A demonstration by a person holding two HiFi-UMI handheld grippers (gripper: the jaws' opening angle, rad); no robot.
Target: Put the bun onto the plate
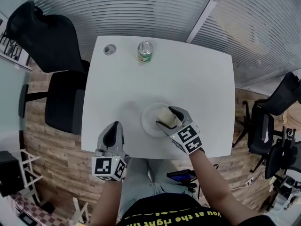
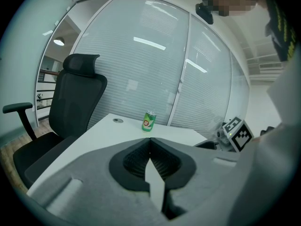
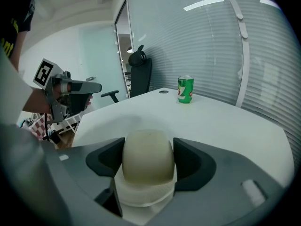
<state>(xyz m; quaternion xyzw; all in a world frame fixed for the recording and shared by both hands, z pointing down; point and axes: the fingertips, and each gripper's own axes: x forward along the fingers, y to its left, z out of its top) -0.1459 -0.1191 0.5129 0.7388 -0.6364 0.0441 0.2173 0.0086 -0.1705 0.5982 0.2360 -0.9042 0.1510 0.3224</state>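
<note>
One bun (image 3: 146,157), gripped by our right tool (image 1: 166,117) over the plate (image 1: 148,125), could squash if we squeeze; our left tool (image 1: 113,129) is closed, empty.

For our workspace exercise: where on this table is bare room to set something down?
Bare: the stretch between can and plate, and the table's right side. Crowded: the near edge, around plate, bun and right tool.

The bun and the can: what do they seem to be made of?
The bun looks like soft steamed dough: a pale, matte, smooth dome. The can is probably aluminium: glossy green print and a silvery top rim.
</note>
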